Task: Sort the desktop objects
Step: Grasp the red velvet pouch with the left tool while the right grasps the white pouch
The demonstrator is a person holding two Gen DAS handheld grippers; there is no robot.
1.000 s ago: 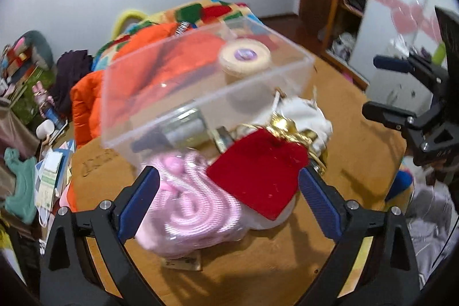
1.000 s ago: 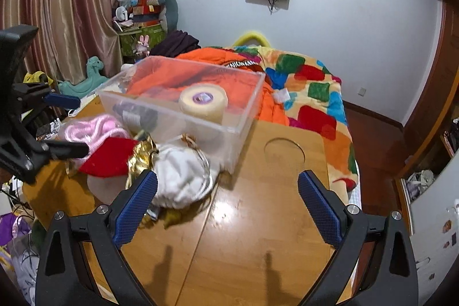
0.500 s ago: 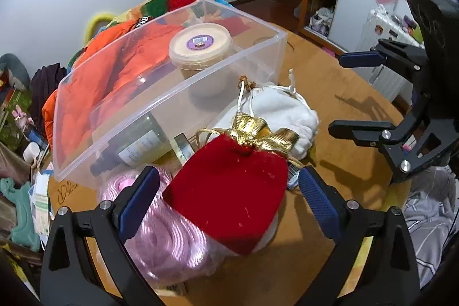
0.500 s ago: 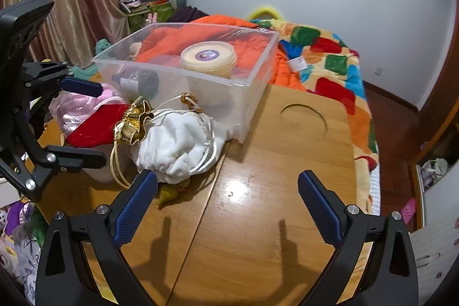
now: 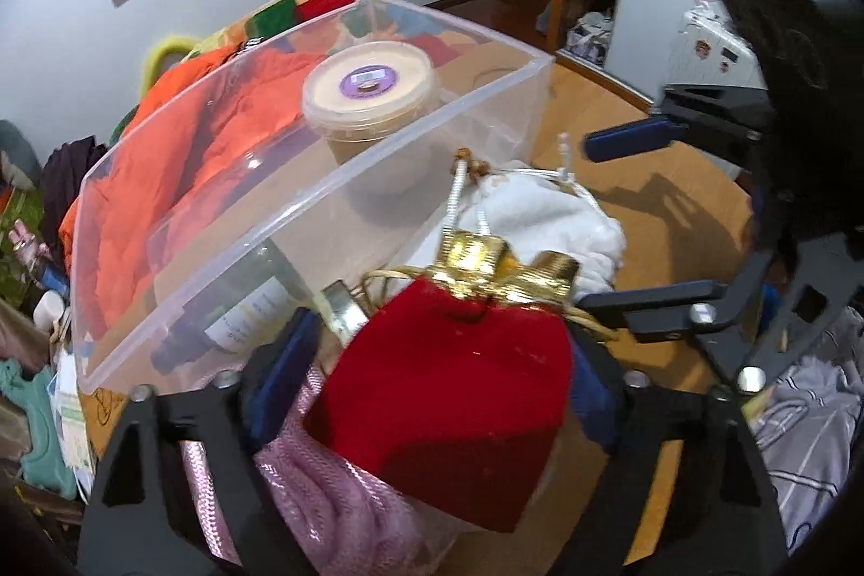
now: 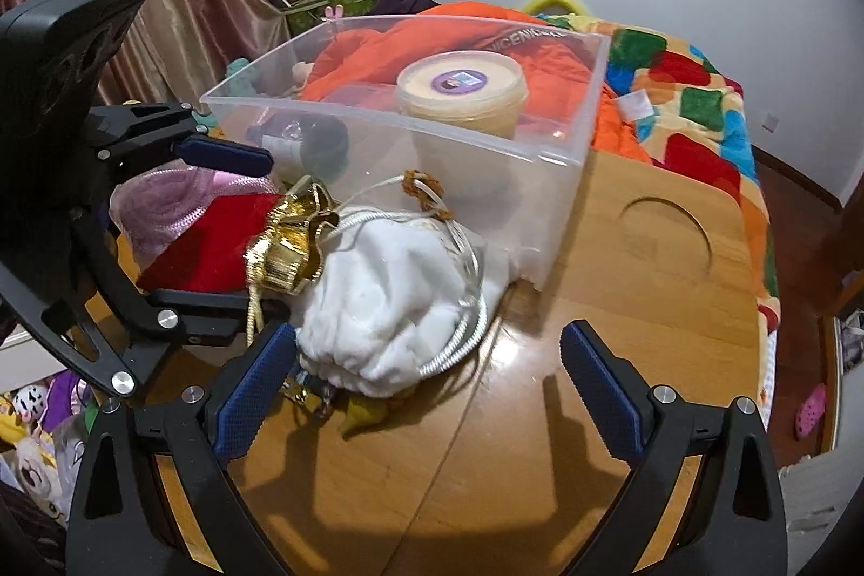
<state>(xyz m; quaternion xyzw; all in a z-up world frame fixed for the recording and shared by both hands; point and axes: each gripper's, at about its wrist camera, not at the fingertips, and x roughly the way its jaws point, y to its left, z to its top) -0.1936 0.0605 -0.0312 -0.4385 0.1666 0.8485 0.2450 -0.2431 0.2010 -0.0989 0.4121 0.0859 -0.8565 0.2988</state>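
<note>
Both left gripper (image 5: pixel 432 376) jaws, just closing, flank the red pouch (image 5: pixel 453 392); right gripper (image 6: pixel 426 392) jaws gape empty.

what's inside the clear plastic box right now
Inside the clear plastic box: a lidded round tub and a dark bottle lying down. The bottle's far end is hidden.

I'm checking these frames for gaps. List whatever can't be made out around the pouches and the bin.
- Left wrist view: the red pouch hides the left gripper's pad contact.
- Both views: the bottle label, blurred behind the bin wall.
- Right wrist view: small items under the white pouch.
</note>
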